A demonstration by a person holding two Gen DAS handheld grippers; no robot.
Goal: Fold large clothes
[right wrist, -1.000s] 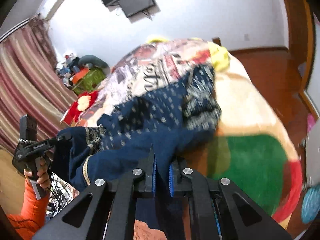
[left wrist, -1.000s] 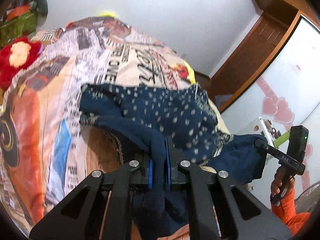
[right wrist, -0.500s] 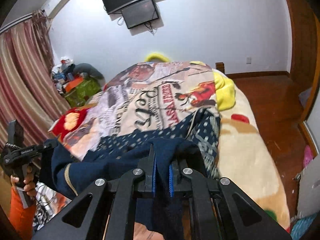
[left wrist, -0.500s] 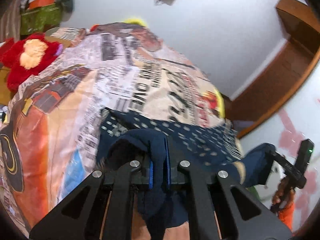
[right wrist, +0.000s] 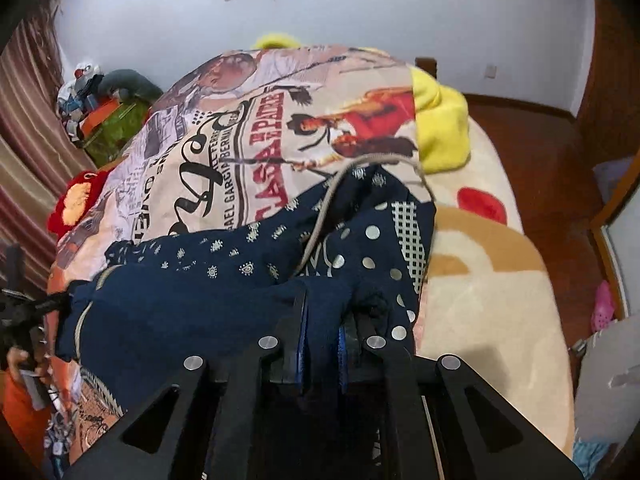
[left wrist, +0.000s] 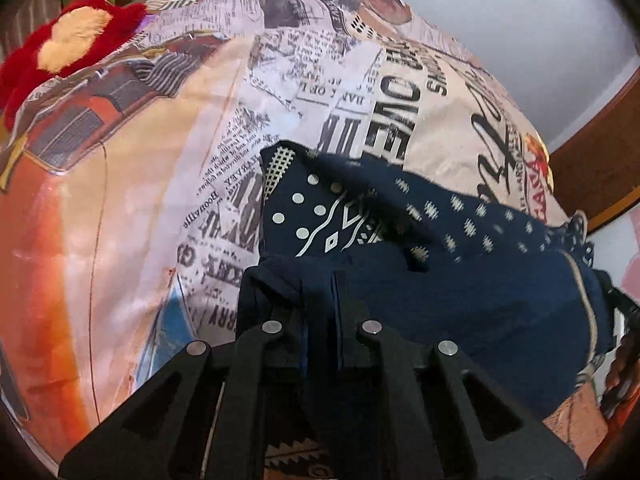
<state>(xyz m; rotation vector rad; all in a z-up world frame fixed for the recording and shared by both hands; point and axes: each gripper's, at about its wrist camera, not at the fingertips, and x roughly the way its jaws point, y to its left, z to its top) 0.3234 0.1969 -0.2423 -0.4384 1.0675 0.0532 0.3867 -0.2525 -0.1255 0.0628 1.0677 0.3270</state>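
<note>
The navy patterned garment [left wrist: 460,288] is lying doubled across the near end of the printed bedspread [left wrist: 168,152]. The left gripper [left wrist: 334,300] and right gripper [right wrist: 322,320] are each pinching a bunched edge, cloth hiding the fingertips. The garment's near hem is falling out of view.

Navy white-dotted garment [left wrist: 440,280] on beige newsprint-patterned bedspread [left wrist: 280,92]

The garment [left wrist: 472,280] lies across the near part of the bedspread [left wrist: 168,160], its near edge pinched between the left gripper [left wrist: 320,304] and, to its right, the right gripper [right wrist: 322,320]. A plush toy [left wrist: 68,36] sits beyond the bedspread's far left edge, seemingly off the bed.
</note>
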